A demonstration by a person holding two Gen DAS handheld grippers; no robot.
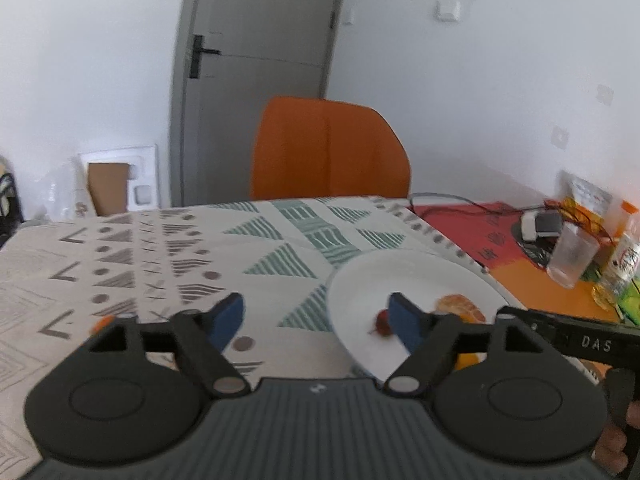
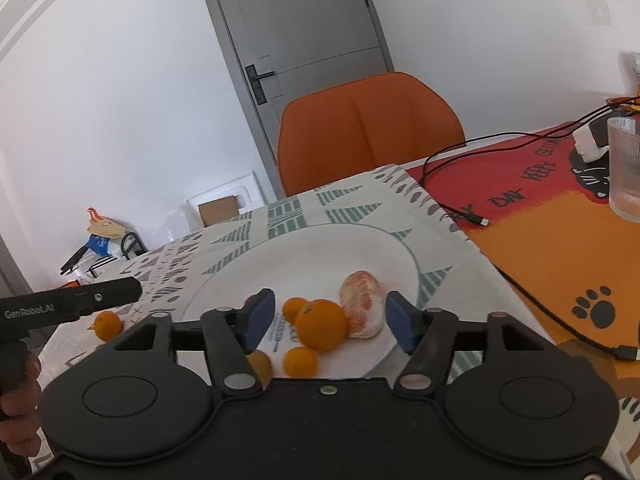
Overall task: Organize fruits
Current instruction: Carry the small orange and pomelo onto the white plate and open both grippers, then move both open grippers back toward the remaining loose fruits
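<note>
Meanwhile, both grippers hover over the white plate (image 2: 404, 256), jaws apart.
Right gripper (image 2: 330, 322) frames an orange (image 2: 322, 325) beside a peeled mandarin (image 2: 362, 304) (left gripper (image 1: 316, 322) empty).

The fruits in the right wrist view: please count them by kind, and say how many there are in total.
Whole orange fruits on the white plate: 4, one large and three small
Whole orange fruits off the plate, on the tablecloth: 1
Peeled citrus: 1
Total: 6
</note>
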